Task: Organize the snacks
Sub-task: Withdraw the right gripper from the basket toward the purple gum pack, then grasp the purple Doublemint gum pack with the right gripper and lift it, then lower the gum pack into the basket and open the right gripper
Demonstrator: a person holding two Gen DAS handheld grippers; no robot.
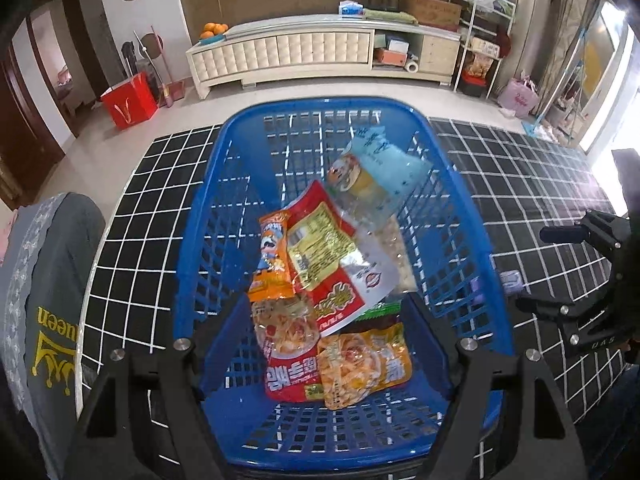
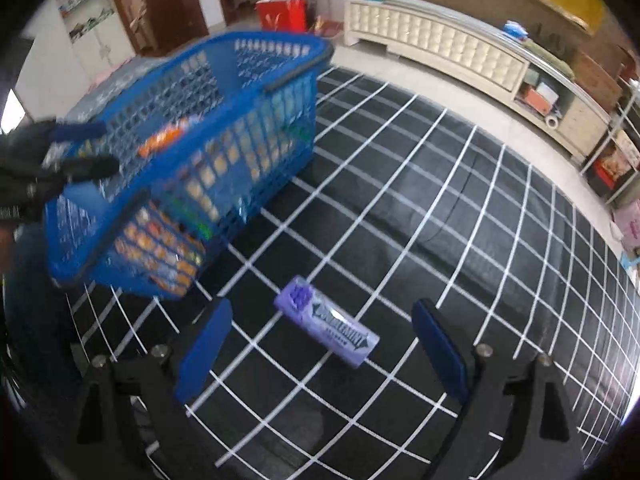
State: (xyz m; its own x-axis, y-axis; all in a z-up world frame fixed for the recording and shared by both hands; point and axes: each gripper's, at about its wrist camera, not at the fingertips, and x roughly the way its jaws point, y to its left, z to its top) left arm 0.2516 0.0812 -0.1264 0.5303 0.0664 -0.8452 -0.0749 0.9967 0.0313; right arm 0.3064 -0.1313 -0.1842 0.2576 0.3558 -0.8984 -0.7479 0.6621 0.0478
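Note:
A blue plastic basket (image 1: pixel 472 216) stands on a black cloth with a white grid (image 1: pixel 152 208). Inside lie several snack packets: an orange one (image 1: pixel 272 260), a red and yellow one (image 1: pixel 324 248), a clear and pale blue one (image 1: pixel 380 168) that looks blurred, and noodle-print packs (image 1: pixel 360 364). My left gripper (image 1: pixel 328 304) hangs open above the basket's near end with nothing between its fingers. A purple gum roll (image 2: pixel 326 322) lies on the cloth right of the basket (image 2: pixel 248 128). My right gripper (image 2: pixel 322 306) is open, its blue pads (image 2: pixel 204 352) apart on either side of the roll.
A cream cabinet (image 1: pixel 304 56) runs along the far wall, with a red bag (image 1: pixel 130 100) on the floor to its left. A grey cushion with a yellow crown print (image 1: pixel 56 300) sits left of the cloth. Shelves and a pink bag (image 1: pixel 520 96) stand far right.

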